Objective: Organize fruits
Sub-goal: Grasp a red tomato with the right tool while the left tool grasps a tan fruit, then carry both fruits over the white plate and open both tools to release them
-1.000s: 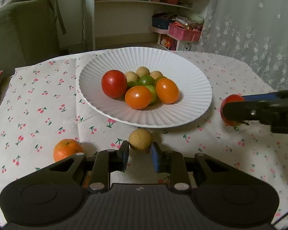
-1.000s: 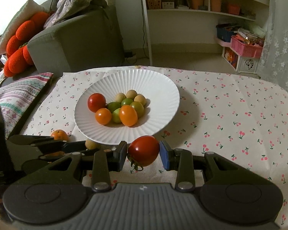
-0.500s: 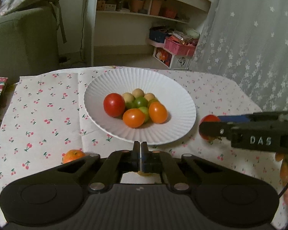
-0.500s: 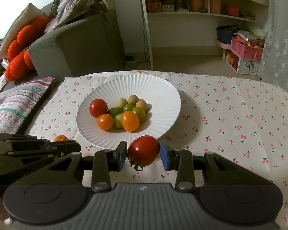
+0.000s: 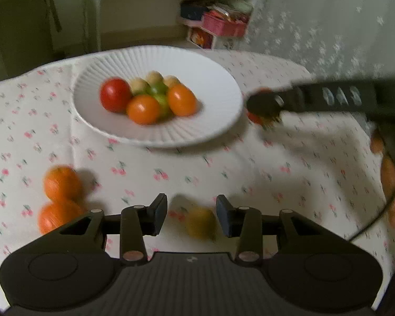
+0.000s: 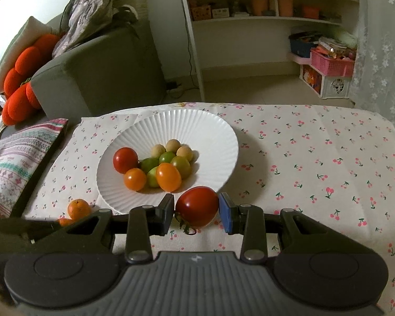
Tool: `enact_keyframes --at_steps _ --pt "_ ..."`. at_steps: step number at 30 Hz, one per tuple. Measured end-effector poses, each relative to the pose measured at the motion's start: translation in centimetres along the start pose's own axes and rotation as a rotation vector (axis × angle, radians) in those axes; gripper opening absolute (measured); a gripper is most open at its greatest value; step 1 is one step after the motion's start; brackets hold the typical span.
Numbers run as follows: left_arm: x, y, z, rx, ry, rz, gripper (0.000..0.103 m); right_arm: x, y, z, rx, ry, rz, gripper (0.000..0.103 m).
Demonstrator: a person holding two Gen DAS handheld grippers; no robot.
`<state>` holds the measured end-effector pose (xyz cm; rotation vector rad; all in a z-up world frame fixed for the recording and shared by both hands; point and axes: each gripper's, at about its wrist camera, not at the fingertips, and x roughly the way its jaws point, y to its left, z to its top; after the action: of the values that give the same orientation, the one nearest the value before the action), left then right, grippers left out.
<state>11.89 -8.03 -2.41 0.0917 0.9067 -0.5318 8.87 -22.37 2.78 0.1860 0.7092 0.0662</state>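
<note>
Fruits fill the middle of the white ribbed plate (image 5: 216, 121) in my left wrist view: a red tomato (image 5: 115, 98), two orange tomatoes (image 5: 143, 109), green ones behind them and three tan round fruits (image 5: 154, 77) at the back. The plate sits on the desk (image 5: 289, 163), which is covered by a cherry-print cloth. My left gripper (image 5: 191, 215) has its jaws partly open, having just been opening, and a small tan-yellow fruit (image 5: 200, 222) lies on the cloth between them, nearer the right pad; the blur keeps me from telling whether that pad touches it. Two oranges (image 5: 61, 183) lie touching each other on the cloth to the left of the jaws. At the right I see my right gripper (image 5: 260, 105) from the side, close to the plate's rim, with red showing at its tip.

From my right wrist view, the right gripper (image 6: 196, 209) has its jaws closed on a large red tomato (image 6: 197, 206), both pads pressed on its sides and its green stalk hanging below. It sits just over the plate's (image 6: 118, 197) near rim. The same pile of fruits rests in the plate. An orange (image 6: 78, 208) lies on the cloth to the left of the plate, with another partly hidden behind my left gripper's dark body (image 6: 26, 227). A striped cushion (image 6: 15, 163) lies beyond the desk's left edge.
</note>
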Motion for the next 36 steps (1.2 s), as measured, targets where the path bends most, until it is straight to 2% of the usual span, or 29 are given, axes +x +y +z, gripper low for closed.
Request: enact_keyframes --at_steps 2,3,4,8,12,18,22,26,30,36 --pt "0.4 -0.5 -0.4 0.025 -0.001 0.003 0.045 0.1 0.0 0.0 -0.002 0.002 -0.001 0.033" --pt "0.8 -0.8 -0.5 0.035 0.002 0.022 0.034 0.2 0.0 0.0 -0.002 0.003 -0.002 0.033" --pt "1.1 -0.8 -0.5 0.034 0.003 0.036 0.029 0.2 0.1 0.0 -0.001 0.003 -0.002 0.033" --pt "1.3 0.2 0.2 -0.026 -0.033 0.035 0.029 0.3 0.5 0.1 -0.010 0.000 0.006 0.033" --pt "0.1 0.9 0.7 -0.053 -0.061 -0.001 0.029 0.2 0.1 0.1 -0.003 -0.006 0.001 0.033" --pt "-2.3 2.6 2.3 -0.114 -0.158 -0.021 0.029 0.3 -0.6 0.7 0.032 -0.018 -0.006 0.033" --pt "-3.2 5.0 4.1 -0.189 -0.226 -0.002 0.029 0.8 -0.7 1.3 0.028 -0.032 -0.010 0.033" --pt "-3.1 6.7 6.1 -0.208 -0.269 0.073 0.029 1.9 -0.8 2.1 0.036 -0.037 -0.013 0.033" --pt "-2.1 8.0 8.0 -0.263 -0.296 0.070 0.029 3.1 -1.0 2.9 0.078 -0.027 0.000 0.033" --pt "0.1 8.3 10.1 -0.259 -0.292 0.083 0.029 5.0 -2.0 4.1 0.138 -0.015 -0.008 0.033"
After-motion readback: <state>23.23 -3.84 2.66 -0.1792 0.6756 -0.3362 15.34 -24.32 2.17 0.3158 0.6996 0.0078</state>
